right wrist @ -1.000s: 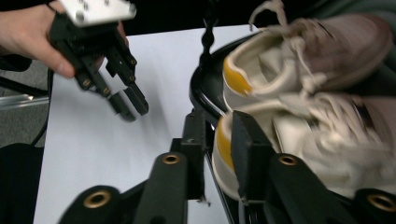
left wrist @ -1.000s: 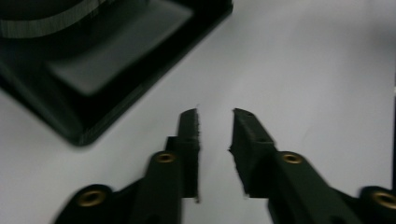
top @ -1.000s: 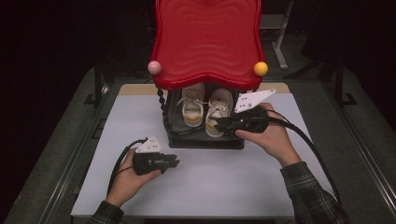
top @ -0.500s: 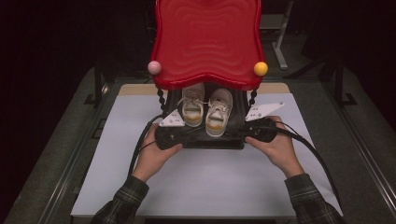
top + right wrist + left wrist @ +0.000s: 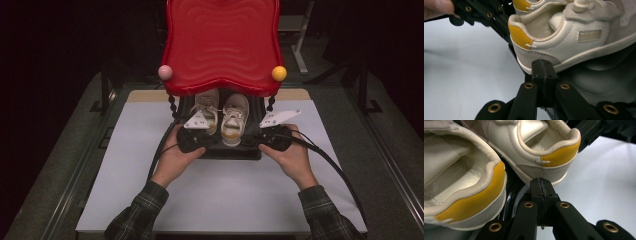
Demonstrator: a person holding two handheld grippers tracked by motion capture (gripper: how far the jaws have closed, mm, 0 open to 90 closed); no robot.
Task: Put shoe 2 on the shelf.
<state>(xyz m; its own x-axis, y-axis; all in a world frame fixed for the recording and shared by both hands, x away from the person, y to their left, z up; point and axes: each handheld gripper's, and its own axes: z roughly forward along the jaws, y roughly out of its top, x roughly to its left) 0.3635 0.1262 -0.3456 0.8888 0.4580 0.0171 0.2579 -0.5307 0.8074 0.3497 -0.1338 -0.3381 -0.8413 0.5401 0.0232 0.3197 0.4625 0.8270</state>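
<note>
both hands had closed in since a second before: the left tool (image 5: 196,141) came up from 7 o'clock to the black tray (image 5: 235,152), and the right tool (image 5: 274,137) sat at its other corner, both with jaws pressed shut on the tray's front lip. the pair of shoes (image 5: 222,116) rested on it under the red top (image 5: 222,45), at 12 o'clock on the white counter (image 5: 150,200); moving the rack seemed barely begun. the room around was dark

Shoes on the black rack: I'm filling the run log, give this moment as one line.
left gripper: shut | right gripper: shut | both at shoes' heels | shoes on black rack under red top
</note>
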